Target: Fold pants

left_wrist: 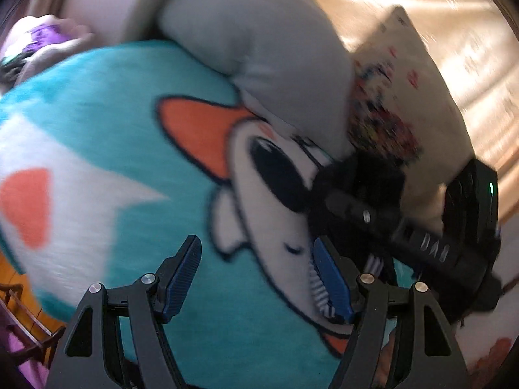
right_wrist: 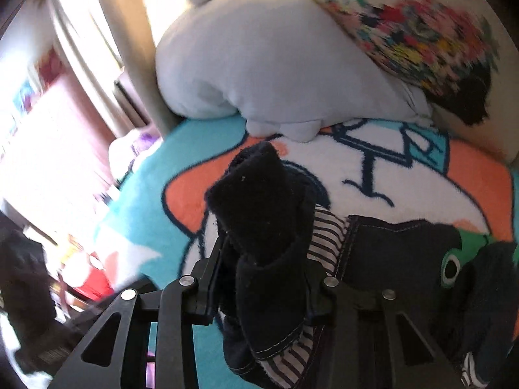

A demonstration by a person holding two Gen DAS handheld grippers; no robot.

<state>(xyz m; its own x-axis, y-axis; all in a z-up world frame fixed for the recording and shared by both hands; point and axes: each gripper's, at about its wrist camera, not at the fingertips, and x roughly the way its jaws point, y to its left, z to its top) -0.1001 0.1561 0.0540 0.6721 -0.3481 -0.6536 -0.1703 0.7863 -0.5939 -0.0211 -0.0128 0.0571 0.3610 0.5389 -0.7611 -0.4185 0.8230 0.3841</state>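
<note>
Right gripper: The right gripper (right_wrist: 262,291) was clamped on a bunched fold of the pants (right_wrist: 259,227), the dark cloth standing up thick between its pads. No earlier look to compare, so that's all I could say of it.
Left gripper: The left gripper (left_wrist: 256,278) stood open over the blanket (left_wrist: 97,113), nothing pressed between its pads; a bit of striped lining lay right against its right-hand finger (left_wrist: 331,278), untouched as far as I could tell.
Pants: Dark denim with a striped lining (right_wrist: 324,236), heaped on the bed near its near edge, part lifted in the right grip, the rest slumped beside it with a green cartoon patch (right_wrist: 464,253) showing.
Why held so: My read, the right side pinched up an edge to drag the cloth straight, and the left waited open to take the matching edge.
Bed surface: A teal, white and orange cartoon blanket covered it, soft and grippy, so the denim would likely drag rather than slide.
Head end: A grey plush cushion (right_wrist: 275,58) and a patterned pillow (right_wrist: 421,32) crowded the far edge.
Open room: The middle of the blanket lay free, the best place to spread the legs.
Left edge: The blanket dropped off toward the floor (left_wrist: 13,275); cloth pulled that way could slip over.
Blur: Both views were smeared, fine detail lost.
</note>
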